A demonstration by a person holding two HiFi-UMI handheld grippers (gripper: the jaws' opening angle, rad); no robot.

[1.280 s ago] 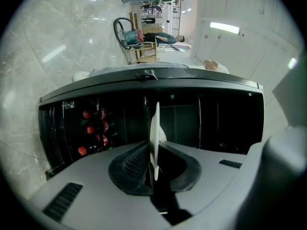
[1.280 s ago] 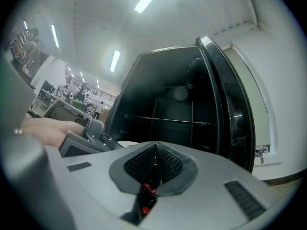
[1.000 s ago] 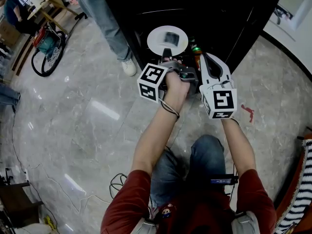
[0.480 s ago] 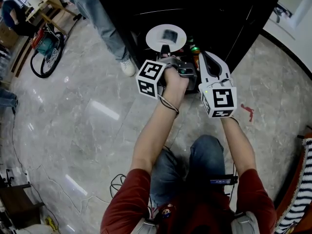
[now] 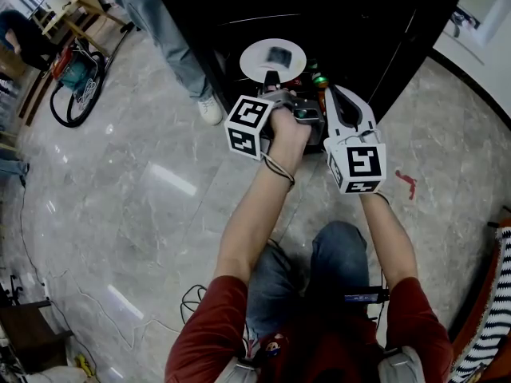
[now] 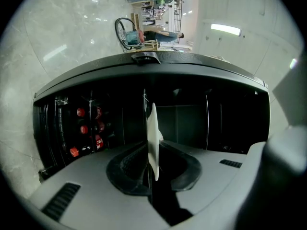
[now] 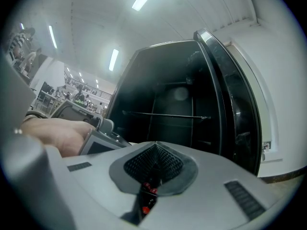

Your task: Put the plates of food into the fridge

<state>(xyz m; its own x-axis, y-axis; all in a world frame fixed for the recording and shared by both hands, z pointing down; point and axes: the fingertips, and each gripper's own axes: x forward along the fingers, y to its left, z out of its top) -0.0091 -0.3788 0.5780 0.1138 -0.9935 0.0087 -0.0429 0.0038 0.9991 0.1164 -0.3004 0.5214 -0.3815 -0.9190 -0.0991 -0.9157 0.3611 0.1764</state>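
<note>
A white plate with a small dark piece of food on it lies flat inside the open black fridge, low down. My left gripper reaches in to its near rim. In the left gripper view the plate shows edge-on between the jaws of the left gripper, which are opening, and a thin dark gap shows beside the rim. My right gripper hovers just right of it at the fridge's mouth. In its own view the right gripper is shut with nothing in it.
Red-capped bottles stand in the fridge to the left of the plate, and bottle tops show between the grippers. A person's leg and white shoe stand close on the left. Hoses lie farther left on the marble floor.
Both grippers and the plate have shifted slightly deeper into the fridge. The left gripper still has the plate's rim between its jaws.
</note>
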